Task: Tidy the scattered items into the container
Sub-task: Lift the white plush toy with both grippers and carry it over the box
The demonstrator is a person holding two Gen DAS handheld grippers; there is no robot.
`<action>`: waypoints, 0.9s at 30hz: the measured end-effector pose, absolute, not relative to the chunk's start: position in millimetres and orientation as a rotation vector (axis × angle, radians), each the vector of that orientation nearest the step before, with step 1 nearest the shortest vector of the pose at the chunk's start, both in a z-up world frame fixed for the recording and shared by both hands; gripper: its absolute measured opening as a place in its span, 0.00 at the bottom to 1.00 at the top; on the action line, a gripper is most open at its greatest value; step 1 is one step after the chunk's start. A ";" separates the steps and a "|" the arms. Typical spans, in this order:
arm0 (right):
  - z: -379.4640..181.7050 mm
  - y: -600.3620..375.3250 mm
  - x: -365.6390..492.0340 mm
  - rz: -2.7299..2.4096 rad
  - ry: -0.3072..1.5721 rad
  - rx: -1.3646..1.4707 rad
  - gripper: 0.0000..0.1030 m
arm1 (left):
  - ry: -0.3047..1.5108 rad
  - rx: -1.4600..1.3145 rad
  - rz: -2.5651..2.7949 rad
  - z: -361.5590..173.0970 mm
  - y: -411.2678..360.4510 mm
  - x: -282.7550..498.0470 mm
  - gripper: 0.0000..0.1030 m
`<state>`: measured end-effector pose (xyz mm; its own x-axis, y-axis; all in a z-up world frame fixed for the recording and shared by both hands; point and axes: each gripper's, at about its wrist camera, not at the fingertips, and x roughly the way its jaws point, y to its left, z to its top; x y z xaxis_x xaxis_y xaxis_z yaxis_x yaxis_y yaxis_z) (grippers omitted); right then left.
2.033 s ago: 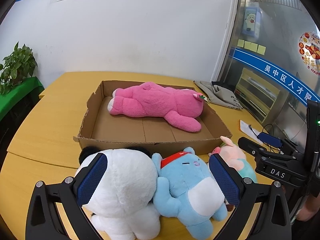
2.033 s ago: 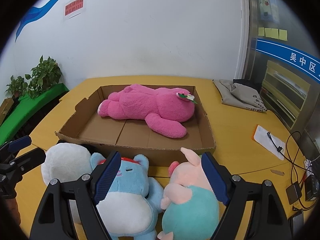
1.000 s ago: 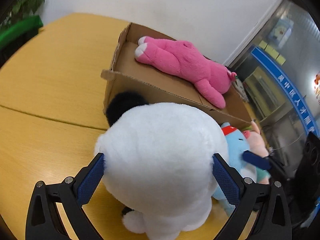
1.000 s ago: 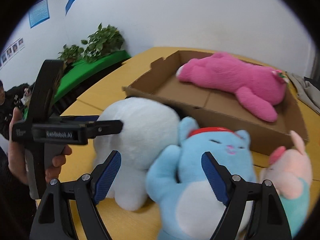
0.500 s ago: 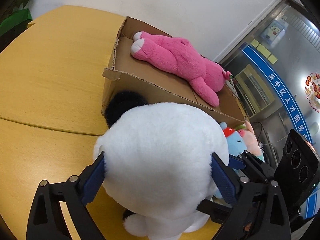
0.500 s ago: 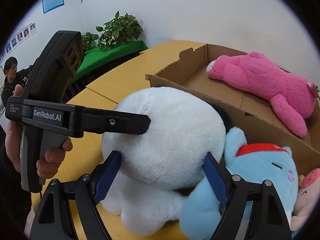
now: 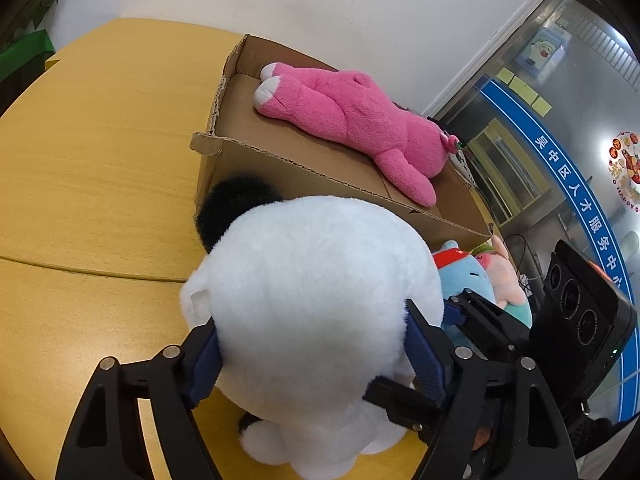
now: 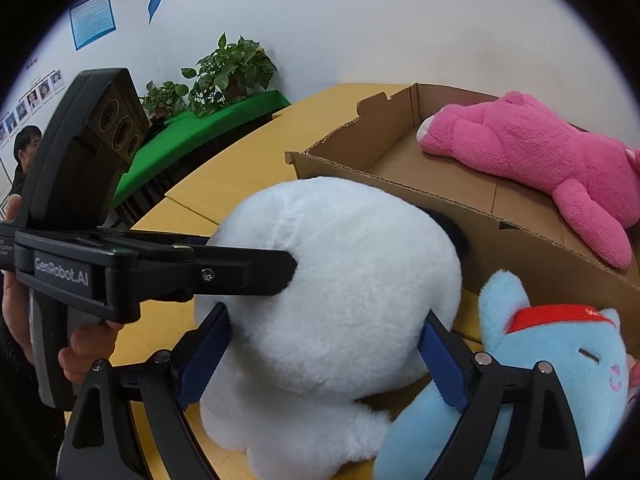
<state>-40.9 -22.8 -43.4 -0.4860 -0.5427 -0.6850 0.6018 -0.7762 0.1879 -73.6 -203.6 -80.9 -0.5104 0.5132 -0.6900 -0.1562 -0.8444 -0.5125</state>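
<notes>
A big white plush panda (image 7: 316, 300) with a black ear stands on the yellow table in front of the cardboard box (image 7: 320, 172). My left gripper (image 7: 316, 356) is shut on the panda's round head from behind, pads pressed into the fur. My right gripper (image 8: 324, 352) is shut on the same panda (image 8: 344, 280) from the other side. A pink plush bear (image 7: 360, 124) lies inside the box. A blue plush (image 8: 560, 368) with a red cap leans next to the panda, and a pink-and-teal plush (image 7: 508, 280) sits beyond it.
The box's front wall (image 8: 520, 240) stands right behind the panda. Green plants (image 8: 224, 68) on a green ledge stand at the far left. A glass partition (image 7: 540, 128) and cables lie past the box on the right. Bare yellow table (image 7: 92, 152) stretches left of the box.
Both grippers swung from the blue and pink plushes over to the white panda and closed on its head from two sides. The panda has not visibly left the table.
</notes>
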 end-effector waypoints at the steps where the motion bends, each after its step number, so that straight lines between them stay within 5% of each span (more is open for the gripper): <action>1: -42.9 -20.5 -38.7 -2.248 0.088 0.987 0.74 | -0.554 -1.267 2.370 -78.7 -204.0 -71.1 0.78; 6: -36.1 -7.6 -31.8 -2.226 -0.003 0.966 0.62 | -0.464 -1.247 2.415 -59.2 -194.9 -60.0 0.75; 14: 17.8 7.3 -22.0 -2.316 -0.041 0.769 0.61 | -0.332 -1.052 2.480 14.8 -182.2 -71.3 0.75; 21: 79.8 9.1 -88.9 -2.427 -0.085 0.632 0.61 | -0.186 -0.928 2.513 79.5 -176.7 -164.3 0.75; 27: 73.8 -0.2 -164.1 -2.536 -0.162 0.616 0.61 | -0.179 -1.023 2.509 55.3 -179.3 -257.3 0.75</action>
